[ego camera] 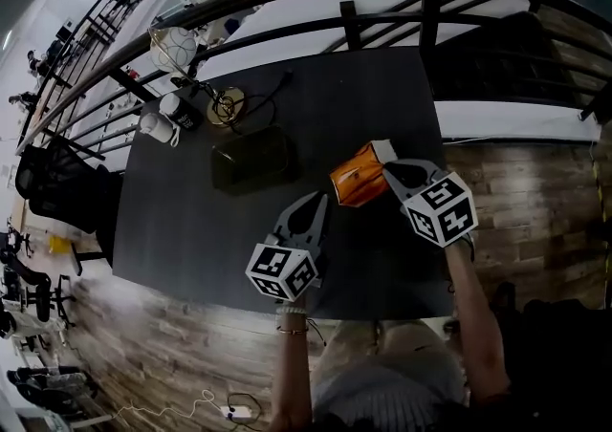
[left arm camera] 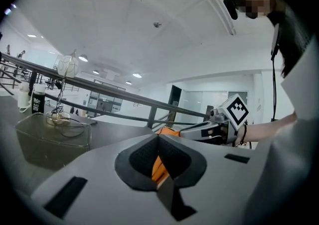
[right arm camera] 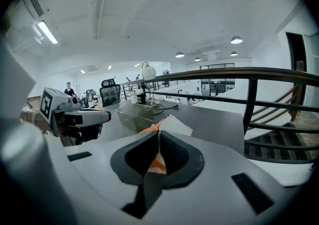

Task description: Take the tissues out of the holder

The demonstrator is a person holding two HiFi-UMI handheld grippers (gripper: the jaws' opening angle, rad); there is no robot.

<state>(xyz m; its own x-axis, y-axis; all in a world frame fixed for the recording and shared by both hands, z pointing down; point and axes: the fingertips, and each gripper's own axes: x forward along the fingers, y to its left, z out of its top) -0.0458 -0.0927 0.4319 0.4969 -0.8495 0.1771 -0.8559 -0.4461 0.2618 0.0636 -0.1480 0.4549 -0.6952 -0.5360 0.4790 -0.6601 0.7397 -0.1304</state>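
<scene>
1. Orange-and-white soft tissue pack sits outside the clear rectangular plastic holder, at four o'clock from it, over the dark table.
2. Right gripper has its jaws closed on the pack's three-o'clock end.
3. Left gripper pinches the pack's seven-o'clock edge, with orange wrapper showing between its nearly closed jaws.

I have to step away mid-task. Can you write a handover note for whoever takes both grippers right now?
Left gripper: shut on one edge of the orange tissue pack.
Right gripper: shut on the same pack's other end.
The holder stands on the table, left of the pack, and looks empty.
Done: tissues are out.
Left: probably set the pack down and release.
</scene>
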